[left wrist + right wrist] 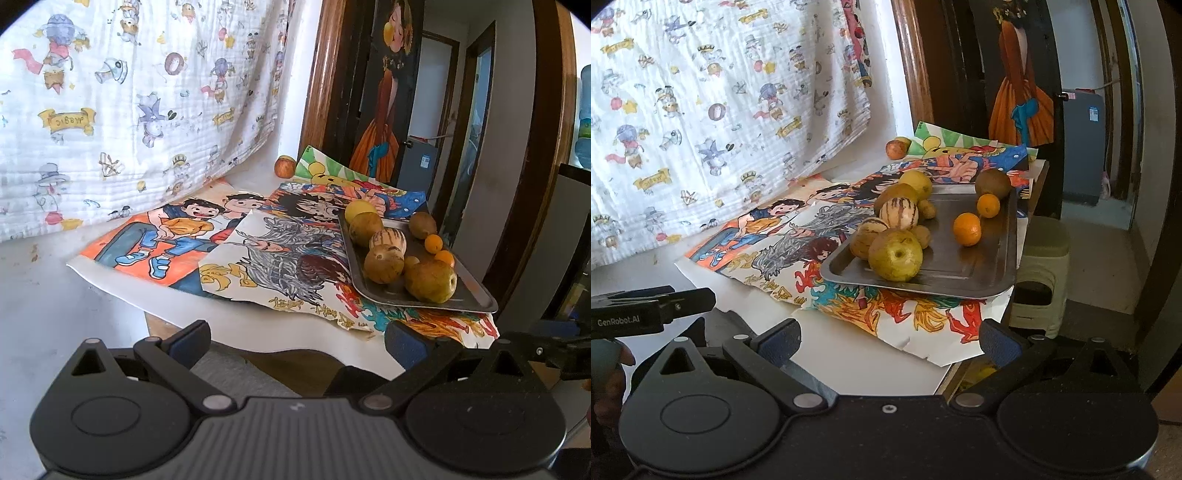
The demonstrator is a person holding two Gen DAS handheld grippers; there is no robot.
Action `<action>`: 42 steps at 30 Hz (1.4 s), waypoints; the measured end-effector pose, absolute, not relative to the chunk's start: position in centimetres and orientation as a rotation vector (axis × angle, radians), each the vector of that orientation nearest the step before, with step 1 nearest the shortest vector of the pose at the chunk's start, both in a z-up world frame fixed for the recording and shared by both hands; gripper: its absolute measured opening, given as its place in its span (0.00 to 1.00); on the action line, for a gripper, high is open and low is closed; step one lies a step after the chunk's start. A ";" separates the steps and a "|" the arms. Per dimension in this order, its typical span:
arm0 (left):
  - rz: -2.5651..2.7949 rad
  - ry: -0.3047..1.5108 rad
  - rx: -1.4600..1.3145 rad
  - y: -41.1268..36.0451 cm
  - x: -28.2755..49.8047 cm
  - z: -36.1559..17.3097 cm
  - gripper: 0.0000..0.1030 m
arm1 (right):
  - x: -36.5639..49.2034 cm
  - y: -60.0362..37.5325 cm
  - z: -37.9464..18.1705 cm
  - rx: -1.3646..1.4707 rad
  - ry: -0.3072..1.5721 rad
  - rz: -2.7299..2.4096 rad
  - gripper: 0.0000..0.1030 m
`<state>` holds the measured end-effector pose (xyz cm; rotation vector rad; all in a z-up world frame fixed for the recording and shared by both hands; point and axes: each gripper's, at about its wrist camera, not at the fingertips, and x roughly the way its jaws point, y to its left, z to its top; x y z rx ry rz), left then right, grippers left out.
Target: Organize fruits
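Inspecting progress: most fruit sits on your grey metal baking tray (pixel 960 273) at frame centre; one reddish apple (pixel 897 148) remains above it, seemingly unsorted. Your left gripper (pixel 297 341) and right gripper (pixel 890 341) are spread, empty.

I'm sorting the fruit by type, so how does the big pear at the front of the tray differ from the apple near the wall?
The pear is yellow-green; the apple is reddish. The pear lies in the metal tray among other fruit; the apple sits alone outside it, back by the hanging cloth. The pear looks larger, though it is also nearer the cameras. Neither gripper touches either fruit.
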<state>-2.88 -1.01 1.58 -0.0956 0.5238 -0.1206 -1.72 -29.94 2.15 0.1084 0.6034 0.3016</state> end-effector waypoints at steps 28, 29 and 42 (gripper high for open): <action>-0.120 0.528 -0.076 -0.7 -3.5 1.2 1.00 | -2.2 -29.6 1.9 0.105 0.622 0.286 0.99; -0.120 0.529 -0.077 -0.7 -3.5 1.2 1.00 | -2.2 -29.6 1.9 0.106 0.623 0.286 0.99; -0.115 0.536 -0.081 -0.6 -3.5 1.0 1.00 | -2.1 -29.4 1.6 0.105 0.637 0.290 0.99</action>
